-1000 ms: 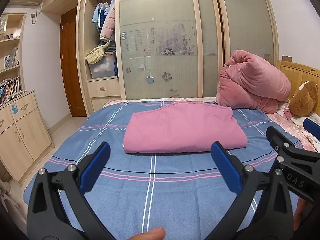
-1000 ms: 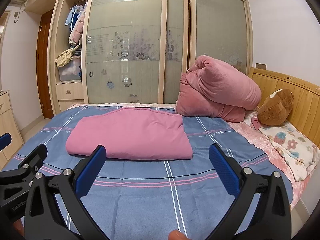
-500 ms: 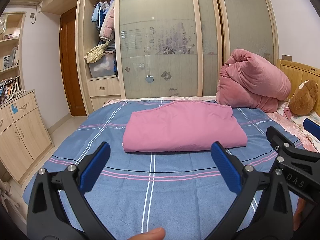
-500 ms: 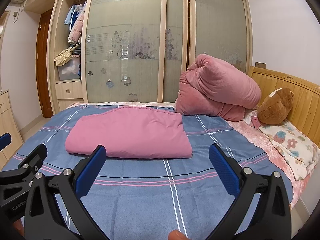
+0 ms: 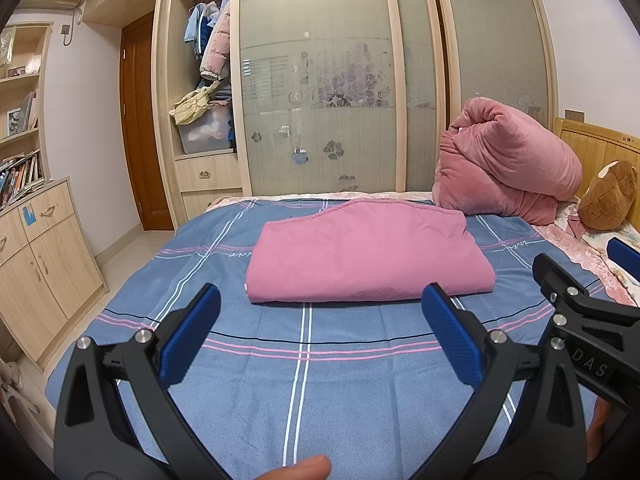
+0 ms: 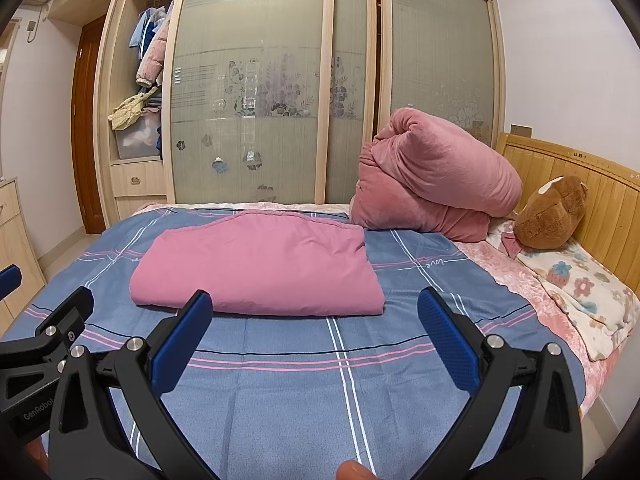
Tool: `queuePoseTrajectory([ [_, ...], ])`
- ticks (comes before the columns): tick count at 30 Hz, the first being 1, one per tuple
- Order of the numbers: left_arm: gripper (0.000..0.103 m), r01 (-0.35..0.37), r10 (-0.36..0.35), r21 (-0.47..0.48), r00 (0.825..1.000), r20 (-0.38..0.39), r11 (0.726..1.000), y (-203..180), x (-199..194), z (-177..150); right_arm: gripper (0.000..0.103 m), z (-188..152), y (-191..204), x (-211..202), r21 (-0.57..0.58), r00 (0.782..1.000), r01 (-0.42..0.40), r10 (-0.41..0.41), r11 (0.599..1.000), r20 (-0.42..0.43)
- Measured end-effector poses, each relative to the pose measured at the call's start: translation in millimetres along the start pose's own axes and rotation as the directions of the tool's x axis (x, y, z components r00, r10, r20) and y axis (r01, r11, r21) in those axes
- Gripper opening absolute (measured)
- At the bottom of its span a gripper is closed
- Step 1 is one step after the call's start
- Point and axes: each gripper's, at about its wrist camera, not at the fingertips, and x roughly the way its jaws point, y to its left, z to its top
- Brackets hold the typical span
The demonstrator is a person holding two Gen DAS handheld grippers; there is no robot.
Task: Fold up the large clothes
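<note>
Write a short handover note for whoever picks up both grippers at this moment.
Left gripper: open, empty, above the blue plaid sheet.
Right gripper: open, empty, beside it.
Pink cloth: lying in a folded rectangle mid-bed, touched by neither gripper.
Pink quilt: bundled by the headboard.
Done: the cloth looks folded.
Left: possibly nothing; check for another fold.

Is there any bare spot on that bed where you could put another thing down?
Yes: the blue checked sheet is bare between the folded pink cloth and the open grippers, and to the cloth's left. It is crowded by the headboard: rolled pink quilt, brown plush toy, flowered pillow.
</note>
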Motion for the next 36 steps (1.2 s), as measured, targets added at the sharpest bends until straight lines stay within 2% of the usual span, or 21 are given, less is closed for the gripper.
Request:
queuePoseTrajectory([
  [18,0.101,-0.005,0.005,-0.002,1.0,-0.005,1.0,-0.7,3.2,-10.8,0.102,-8.6,-3.4,1.1,-0.003,1.0,0.001,-0.001,1.0,-0.008],
  [25,0.101,-0.048,0.047,0.019,0.999,0.012,0.999,-6.5,2.2,-17.3,0.102,-14.3,-5.0,2.0,-0.015,1.0,0.018,-0.018,1.0,-0.013],
  [36,0.101,-0.013,0.013,-0.007,1.0,-0.021,1.0,0.3,7.6,-19.6,0.102,-15.5,-9.6,8.2,-0.02,1.0,0.002,-0.003,1.0,-0.028],
])
